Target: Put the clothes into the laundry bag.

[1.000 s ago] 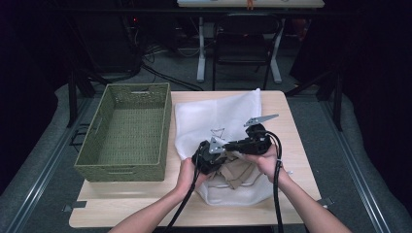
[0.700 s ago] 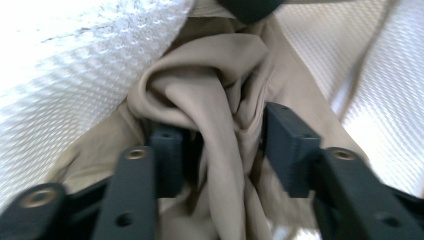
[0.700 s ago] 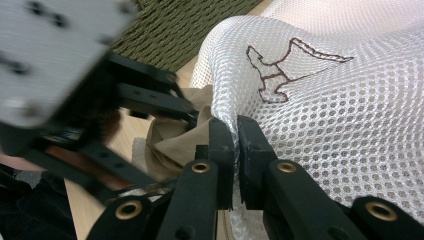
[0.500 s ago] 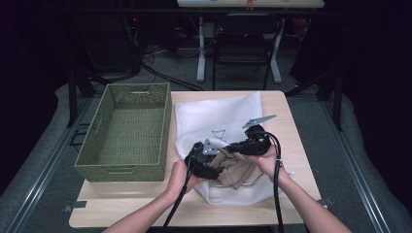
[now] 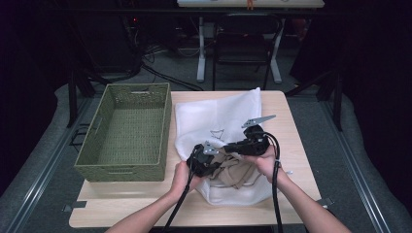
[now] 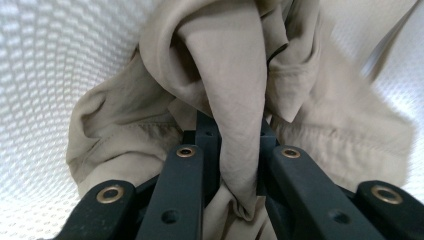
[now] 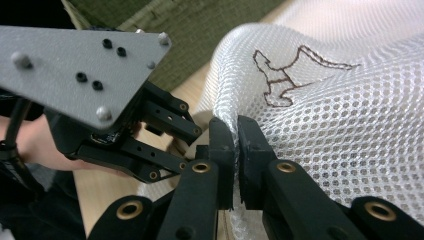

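Observation:
A white mesh bag (image 5: 218, 116) lies on the table with a beige garment (image 5: 238, 172) bunched at its near opening. My left gripper (image 5: 214, 165) reaches into that opening. In the left gripper view its jaws (image 6: 230, 125) have just been closing and now pinch a fold of the beige garment (image 6: 235, 75), with mesh (image 6: 50, 60) around it. My right gripper (image 5: 229, 145) sits just right of it. Its jaws (image 7: 235, 130) are shut on the edge of the mesh bag (image 7: 340, 115), which carries a brown stitched figure. The left gripper (image 7: 187, 147) shows close beside it there.
A green woven basket (image 5: 126, 131) stands on the left half of the wooden table (image 5: 291, 121), right beside the bag. A chair and cables are on the floor beyond the far edge. Both forearms enter from the near edge.
More of the beige garment shows at the bag's opening than a second ago. The left gripper dipped toward the near left, then came back onto the garment. The right gripper stayed put.

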The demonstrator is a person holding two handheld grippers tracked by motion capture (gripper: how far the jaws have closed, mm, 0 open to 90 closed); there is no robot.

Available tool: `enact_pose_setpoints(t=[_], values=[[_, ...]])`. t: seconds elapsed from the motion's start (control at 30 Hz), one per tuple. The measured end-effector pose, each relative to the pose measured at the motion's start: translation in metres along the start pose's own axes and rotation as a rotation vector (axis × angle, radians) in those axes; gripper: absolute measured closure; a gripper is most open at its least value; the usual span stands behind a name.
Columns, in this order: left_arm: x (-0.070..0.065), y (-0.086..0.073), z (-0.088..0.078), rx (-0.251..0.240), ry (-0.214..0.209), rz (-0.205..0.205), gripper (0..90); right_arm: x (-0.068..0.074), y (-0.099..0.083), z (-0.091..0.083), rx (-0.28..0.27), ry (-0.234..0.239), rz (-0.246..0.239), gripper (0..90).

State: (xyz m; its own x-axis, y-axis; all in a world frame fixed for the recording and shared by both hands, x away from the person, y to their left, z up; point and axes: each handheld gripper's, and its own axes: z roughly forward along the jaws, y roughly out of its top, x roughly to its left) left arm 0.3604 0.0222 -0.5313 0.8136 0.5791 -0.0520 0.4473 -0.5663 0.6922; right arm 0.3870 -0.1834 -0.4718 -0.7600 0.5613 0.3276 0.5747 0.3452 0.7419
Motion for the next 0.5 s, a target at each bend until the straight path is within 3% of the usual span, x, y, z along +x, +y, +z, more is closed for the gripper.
enact_pose_setpoints(t=[0.13,0.2,0.23,0.3,0.37,0.5], values=[[-0.005,0.011,-0.008,-0.081,-0.024,-0.004,82.2,0.002,0.005,-0.008,-0.054,0.033,0.007,87.0],[-0.003,0.011,0.003,-0.035,-0.041,0.004,81.4,0.0,0.005,-0.008,-0.044,0.027,0.015,86.9],[-0.002,0.008,0.011,-0.011,-0.052,-0.013,79.9,-0.001,0.003,-0.006,-0.036,0.024,0.023,86.9],[0.001,0.003,0.019,0.025,-0.066,-0.006,74.2,-0.004,-0.001,0.0,0.008,-0.017,0.006,86.7],[0.003,0.002,0.014,0.027,-0.087,-0.007,64.8,-0.006,-0.004,0.003,0.037,-0.023,0.008,86.6],[0.003,0.004,-0.012,0.031,-0.061,0.032,47.5,-0.007,-0.003,0.002,0.031,-0.029,0.0,86.4]])
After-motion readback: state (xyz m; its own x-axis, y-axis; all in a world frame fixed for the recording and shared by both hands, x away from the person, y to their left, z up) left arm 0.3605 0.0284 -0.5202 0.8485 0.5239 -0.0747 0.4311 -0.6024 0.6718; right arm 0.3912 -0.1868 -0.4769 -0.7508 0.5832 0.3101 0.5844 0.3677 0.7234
